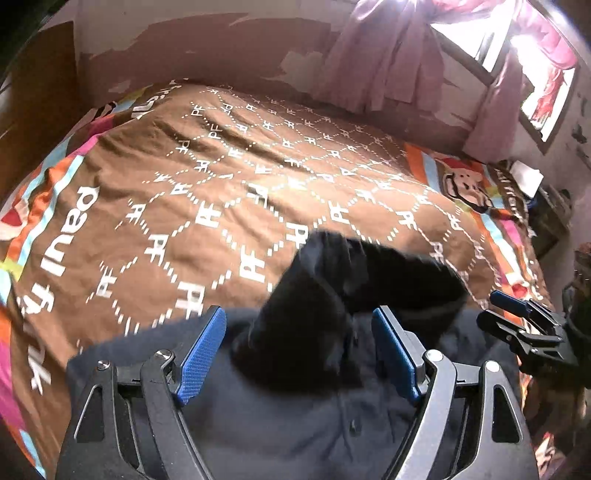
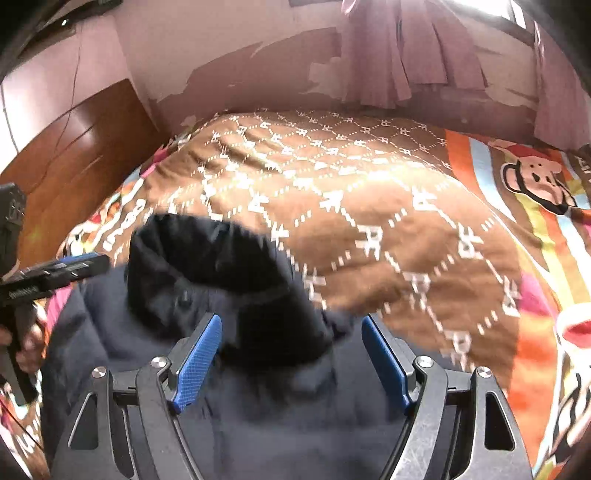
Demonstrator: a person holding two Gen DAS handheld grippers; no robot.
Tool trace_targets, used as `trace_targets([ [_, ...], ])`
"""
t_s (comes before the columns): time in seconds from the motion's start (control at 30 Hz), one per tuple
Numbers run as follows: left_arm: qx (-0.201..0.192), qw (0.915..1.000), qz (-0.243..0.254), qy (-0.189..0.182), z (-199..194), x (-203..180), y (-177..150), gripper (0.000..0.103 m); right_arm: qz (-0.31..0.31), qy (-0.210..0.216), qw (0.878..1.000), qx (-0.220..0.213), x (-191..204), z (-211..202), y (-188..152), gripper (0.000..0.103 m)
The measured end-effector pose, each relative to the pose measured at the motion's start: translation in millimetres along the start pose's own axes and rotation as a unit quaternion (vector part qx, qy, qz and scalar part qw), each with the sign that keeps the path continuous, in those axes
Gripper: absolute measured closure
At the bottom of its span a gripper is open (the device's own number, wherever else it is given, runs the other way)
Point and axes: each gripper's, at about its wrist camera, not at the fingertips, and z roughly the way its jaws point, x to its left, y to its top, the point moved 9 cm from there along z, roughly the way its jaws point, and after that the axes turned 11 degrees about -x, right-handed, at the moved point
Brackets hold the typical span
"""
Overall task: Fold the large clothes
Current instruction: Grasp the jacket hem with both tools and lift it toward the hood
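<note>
A dark navy coat point(image 1: 295, 424) lies on the brown patterned bed cover point(image 1: 184, 192), its black furry hood point(image 1: 332, 288) bunched up at the far end. My left gripper point(image 1: 299, 321) hovers over the coat with its blue pads spread wide; the hood shows between them, but neither pad presses on it. In the right wrist view the coat point(image 2: 277, 417) and hood point(image 2: 221, 266) lie under my right gripper point(image 2: 291, 325), which is also open and holds nothing. Each view catches the other gripper beside the coat: the right gripper point(image 1: 506, 310) at the right edge, the left gripper point(image 2: 85, 266) at the left.
The bed runs to a peeling pink wall point(image 1: 221, 48) with a lilac curtain point(image 1: 388, 62) and a bright window point(image 1: 480, 33). A wooden headboard point(image 2: 74, 147) stands at the left. A hand point(image 2: 29, 347) holds the left tool. Clutter sits beside the bed at the right point(image 1: 546, 206).
</note>
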Motion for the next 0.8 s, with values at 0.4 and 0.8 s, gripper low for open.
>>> trace_targets([
  [0.4, 0.019, 0.9998, 0.002, -0.01, 56, -3, 28, 0.086, -0.018, -0.001, 0.998, 0.053, 10, 64, 11, 0.076],
  [0.8, 0.029, 0.9891, -0.047, -0.137, 2, -4, 26, 0.101, -0.009, 0.068, 0.997, 0.022, 26, 2, 11, 0.095],
])
